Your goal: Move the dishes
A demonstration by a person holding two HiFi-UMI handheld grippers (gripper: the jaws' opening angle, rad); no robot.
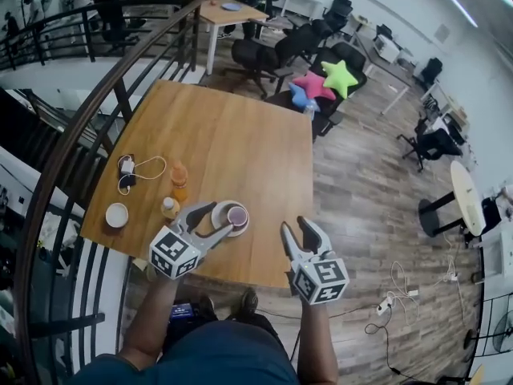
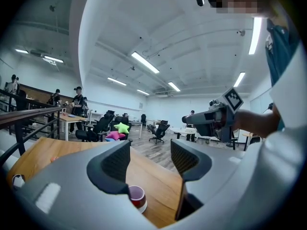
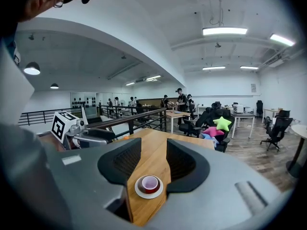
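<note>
Saucer (image 1: 223, 212) seemingly near table (image 1: 224, 135) edge

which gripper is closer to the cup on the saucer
Left. The left gripper, jaws open, is at the saucer rim beside the cup. The right gripper is off to the cup's right near the table edge, clear of it.
</note>
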